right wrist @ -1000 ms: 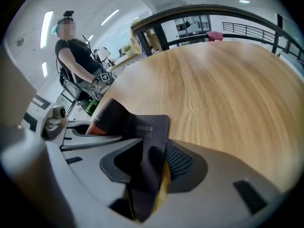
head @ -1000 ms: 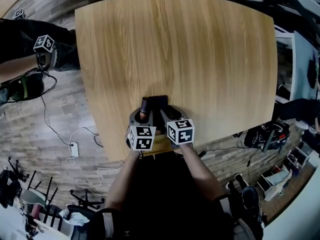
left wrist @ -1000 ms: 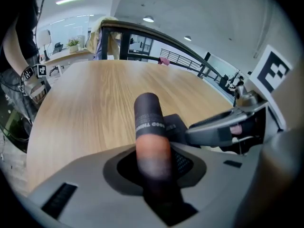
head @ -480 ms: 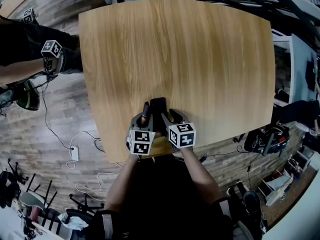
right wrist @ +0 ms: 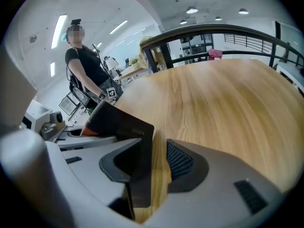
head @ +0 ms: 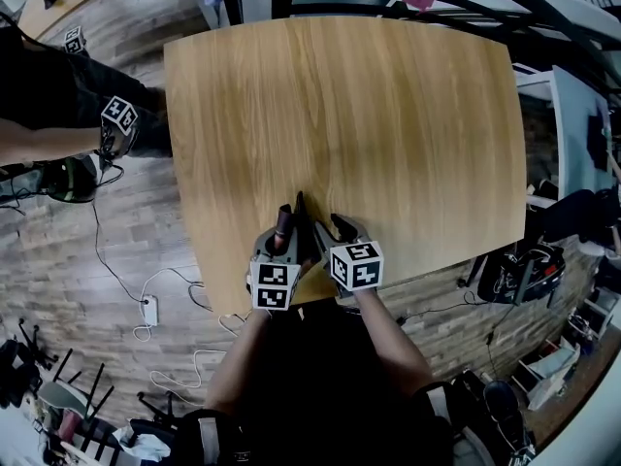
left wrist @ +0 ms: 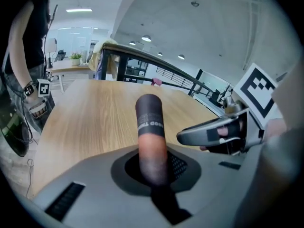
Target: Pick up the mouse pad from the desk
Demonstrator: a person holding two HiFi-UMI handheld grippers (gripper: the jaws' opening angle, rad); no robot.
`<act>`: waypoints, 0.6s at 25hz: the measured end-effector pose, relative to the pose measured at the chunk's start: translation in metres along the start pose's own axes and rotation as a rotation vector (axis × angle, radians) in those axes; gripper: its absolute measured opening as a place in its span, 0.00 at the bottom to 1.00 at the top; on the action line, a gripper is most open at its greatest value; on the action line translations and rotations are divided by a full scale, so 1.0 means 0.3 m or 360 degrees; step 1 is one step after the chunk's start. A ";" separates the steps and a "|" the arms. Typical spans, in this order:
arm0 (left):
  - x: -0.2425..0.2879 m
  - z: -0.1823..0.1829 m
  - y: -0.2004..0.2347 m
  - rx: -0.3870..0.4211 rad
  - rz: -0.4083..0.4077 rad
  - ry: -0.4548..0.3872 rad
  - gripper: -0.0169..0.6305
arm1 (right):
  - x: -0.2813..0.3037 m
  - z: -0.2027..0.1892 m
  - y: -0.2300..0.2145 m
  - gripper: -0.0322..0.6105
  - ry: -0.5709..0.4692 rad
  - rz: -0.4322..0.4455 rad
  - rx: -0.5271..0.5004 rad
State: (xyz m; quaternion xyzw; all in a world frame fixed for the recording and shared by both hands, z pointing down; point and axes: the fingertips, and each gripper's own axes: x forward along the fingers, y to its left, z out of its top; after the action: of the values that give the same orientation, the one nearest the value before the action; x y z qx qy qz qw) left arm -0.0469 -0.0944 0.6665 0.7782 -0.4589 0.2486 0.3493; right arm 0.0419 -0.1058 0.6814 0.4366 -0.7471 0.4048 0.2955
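At the near edge of the wooden desk [head: 388, 115], my left gripper [head: 282, 233] has just been closing and pinches the dark mouse pad [left wrist: 151, 127], curled upright. My right gripper [head: 336, 231] has been opening: jaws spread, the pad leaning on one. Cables [head: 116, 270] trail over the plank floor [head: 58, 241].

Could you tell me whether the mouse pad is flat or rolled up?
Partly rolled: the mouse pad forms a tube in the left gripper view, an upright sheet in the right gripper view.
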 end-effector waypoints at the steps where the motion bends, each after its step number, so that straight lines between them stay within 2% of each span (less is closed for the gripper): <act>1: -0.021 0.017 -0.006 0.0009 0.0014 -0.0034 0.09 | -0.017 0.005 0.006 0.32 -0.0020 0.0000 -0.0007; 5: -0.092 0.045 -0.021 0.0034 0.0048 -0.0107 0.09 | -0.085 0.030 0.030 0.30 -0.0110 -0.0013 -0.0038; 8: -0.133 0.044 -0.045 0.0000 0.0034 -0.0129 0.09 | -0.139 0.033 0.032 0.29 -0.0172 -0.0020 -0.0057; 15: -0.284 0.118 -0.134 0.0002 0.0052 -0.0270 0.09 | -0.326 0.052 0.018 0.14 -0.0357 -0.0091 -0.0100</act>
State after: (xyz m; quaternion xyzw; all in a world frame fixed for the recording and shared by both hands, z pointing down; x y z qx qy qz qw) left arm -0.0477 -0.0623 0.5710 0.7891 -0.4993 0.1878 0.3047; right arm 0.0791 -0.0772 0.5939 0.4907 -0.7750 0.3214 0.2350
